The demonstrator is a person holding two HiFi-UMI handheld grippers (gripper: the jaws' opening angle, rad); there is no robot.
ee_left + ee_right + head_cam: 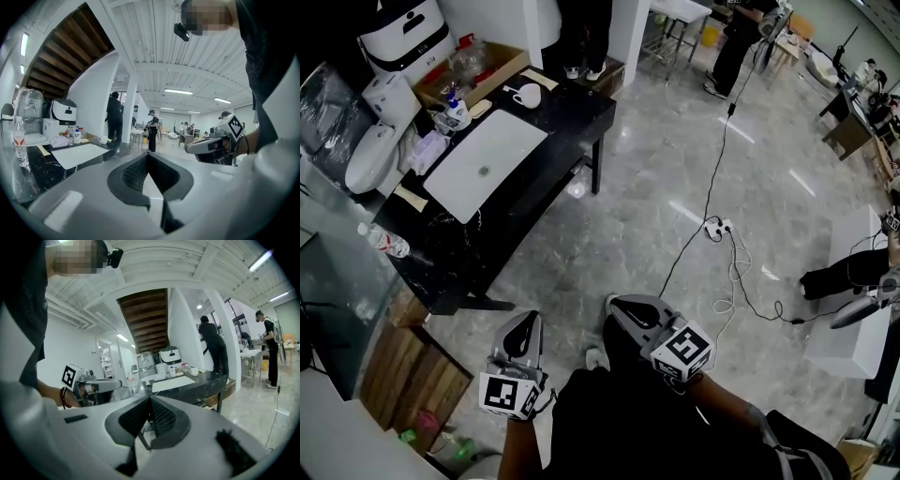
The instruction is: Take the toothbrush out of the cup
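A white cup (pixel 528 95) stands at the far end of the black table (pixel 572 122); it also shows small in the left gripper view as the cup (pixel 102 139) and in the right gripper view as the cup (pixel 193 371). No toothbrush can be made out at this distance. Both grippers are held close to the person's body, well away from the table. My left gripper (pixel 525 323) is shut with nothing between its jaws (pixel 148 154). My right gripper (pixel 614 302) is shut too and holds nothing (pixel 150 397).
On the table lie a white mat (pixel 487 159), a pump bottle (pixel 455 111) and a water bottle (pixel 386 242). A cable and power strip (pixel 717 227) run across the grey floor. A wooden crate (pixel 403 361) sits at the left. A person (pixel 581 37) stands behind the table.
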